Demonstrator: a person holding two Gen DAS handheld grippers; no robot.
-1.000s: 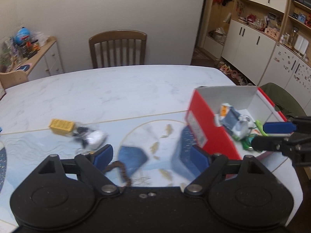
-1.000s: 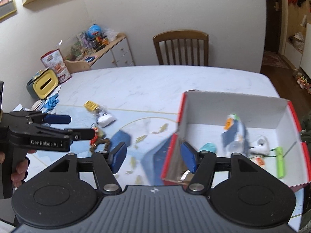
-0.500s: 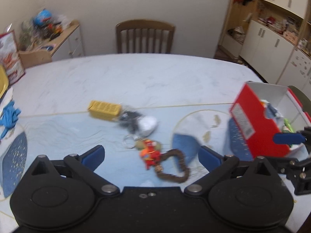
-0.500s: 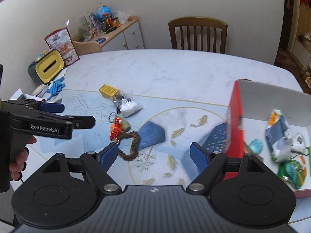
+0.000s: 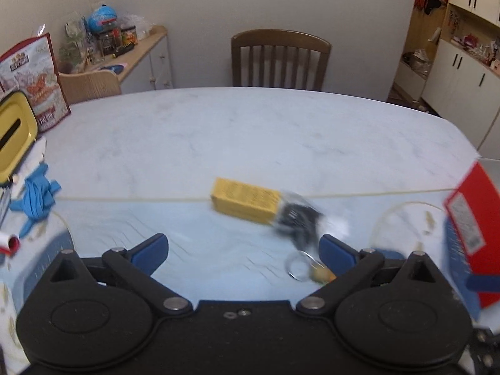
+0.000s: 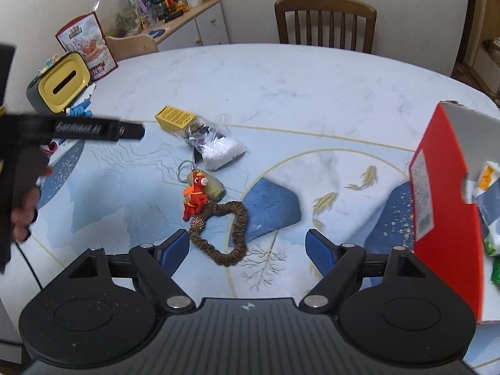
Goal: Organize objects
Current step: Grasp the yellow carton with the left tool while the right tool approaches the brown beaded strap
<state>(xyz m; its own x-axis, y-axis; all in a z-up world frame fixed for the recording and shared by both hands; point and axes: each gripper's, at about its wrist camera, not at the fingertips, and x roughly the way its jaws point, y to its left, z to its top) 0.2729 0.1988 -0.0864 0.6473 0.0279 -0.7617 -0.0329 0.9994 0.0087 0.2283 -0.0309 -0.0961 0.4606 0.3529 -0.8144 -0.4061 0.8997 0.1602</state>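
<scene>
On the patterned mat lie a yellow box (image 6: 173, 118), a clear plastic bag (image 6: 215, 148) with white and black contents, a red-orange toy keychain (image 6: 197, 195) with a metal ring, and a brown beaded bracelet (image 6: 225, 231). My right gripper (image 6: 248, 248) hovers open just near of the bracelet. My left gripper (image 5: 242, 250) is open and empty, with the yellow box (image 5: 245, 201) and the blurred bag (image 5: 300, 218) ahead of it; it also shows at the left (image 6: 93, 129) in the right wrist view. The red storage box (image 6: 443, 206) stands at the right with several items inside.
A yellow-lidded tissue box (image 6: 61, 86), a snack bag (image 6: 86, 48) and blue gloves (image 5: 36, 197) sit at the table's left edge. A wooden chair (image 6: 325, 23) stands behind the table, with a cluttered sideboard (image 6: 175, 15) at back left. A hand (image 6: 23, 212) holds the left gripper's handle.
Both grippers have swung left, away from the red box toward the loose items. The left gripper has opened wider. The keychain and bracelet came into the right wrist view.
</scene>
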